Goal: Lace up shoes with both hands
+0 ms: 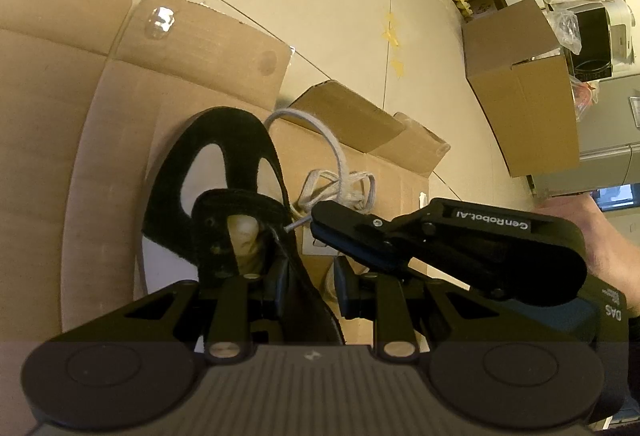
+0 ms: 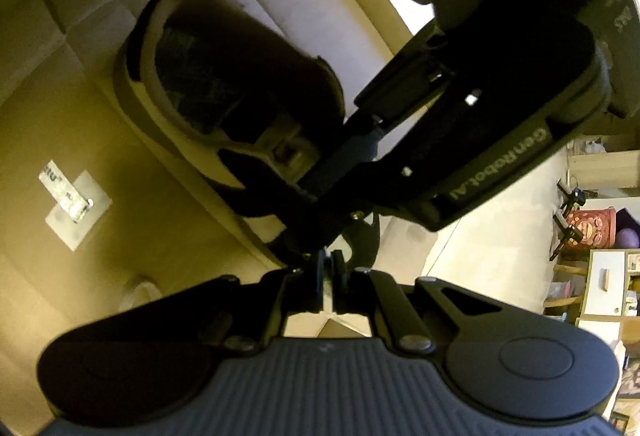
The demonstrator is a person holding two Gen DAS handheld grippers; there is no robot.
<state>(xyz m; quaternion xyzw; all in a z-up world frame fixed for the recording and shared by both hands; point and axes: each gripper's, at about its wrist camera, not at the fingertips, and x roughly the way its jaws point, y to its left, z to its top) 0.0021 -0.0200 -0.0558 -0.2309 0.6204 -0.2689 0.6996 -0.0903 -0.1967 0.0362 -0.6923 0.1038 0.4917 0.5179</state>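
Nearest the left wrist camera, the left gripper (image 1: 308,288) stands narrowly parted with its jaws clamped on the side wall of the black shoe (image 1: 224,172), which rests on flattened cardboard (image 1: 72,124). Just right of the shoe's eyelets, the right gripper (image 1: 316,221) reaches in from the right, jaws pinched together on the tip of the grey lace (image 1: 298,224). More lace lies bunched behind it, on the far side.
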